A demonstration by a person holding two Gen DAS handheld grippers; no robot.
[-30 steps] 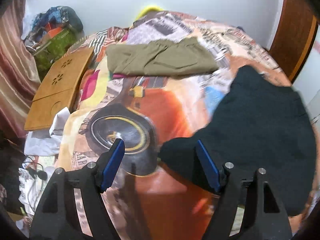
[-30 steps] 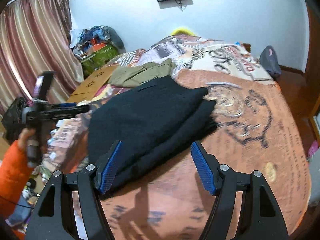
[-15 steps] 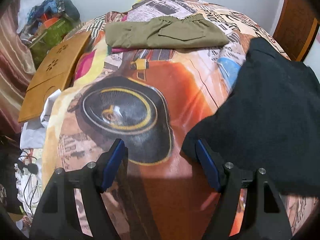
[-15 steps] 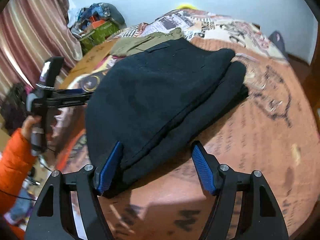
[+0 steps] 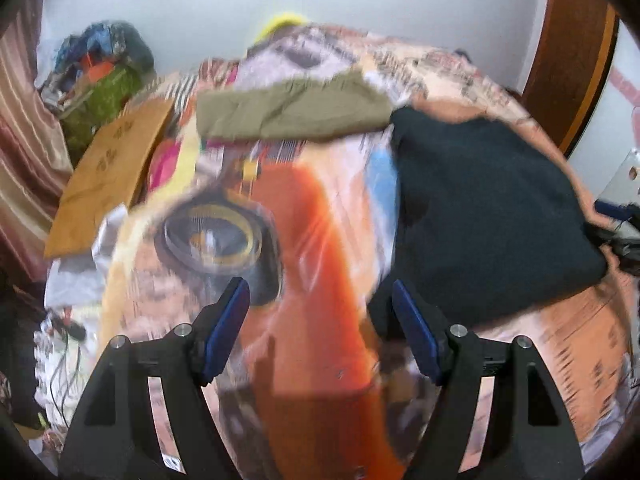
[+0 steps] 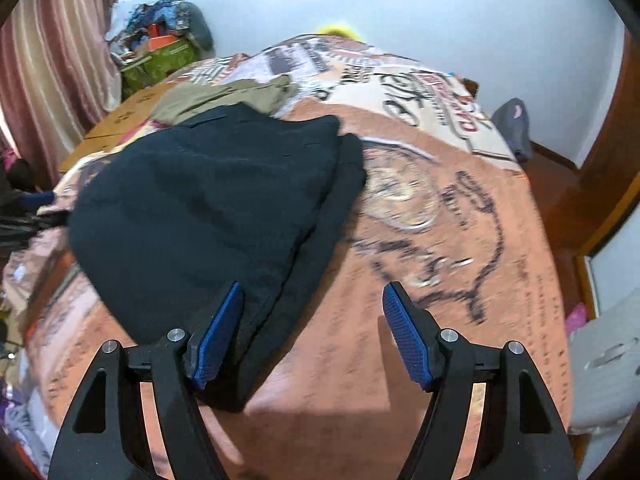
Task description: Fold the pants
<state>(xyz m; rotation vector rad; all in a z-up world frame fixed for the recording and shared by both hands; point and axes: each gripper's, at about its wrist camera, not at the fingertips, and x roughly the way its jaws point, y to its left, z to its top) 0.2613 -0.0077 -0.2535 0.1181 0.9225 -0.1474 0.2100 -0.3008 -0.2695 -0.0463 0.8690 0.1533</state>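
Note:
The black pants (image 6: pixel 208 216) lie folded on the printed bedspread (image 6: pixel 440 240); they also show in the left wrist view (image 5: pixel 488 212) at the right. My left gripper (image 5: pixel 320 332) is open and empty, hovering over the bedspread beside the pants' near left corner. My right gripper (image 6: pixel 312 336) is open and empty, over the pants' near right edge, its left finger (image 6: pixel 218 340) above the cloth. The left wrist view is blurred.
Folded olive pants (image 5: pixel 292 108) lie farther back on the bed. A wooden lap tray (image 5: pixel 108 172) rests at the bed's left edge. A clutter pile (image 6: pixel 160 52) and curtain (image 6: pixel 52 60) stand left; a wooden door frame (image 5: pixel 572 60) is right.
Both grippers have shifted: the left one tilted up and back, so the black pants sit farther right and away. The right one moved rightward past the pants' edge. Both stayed open.

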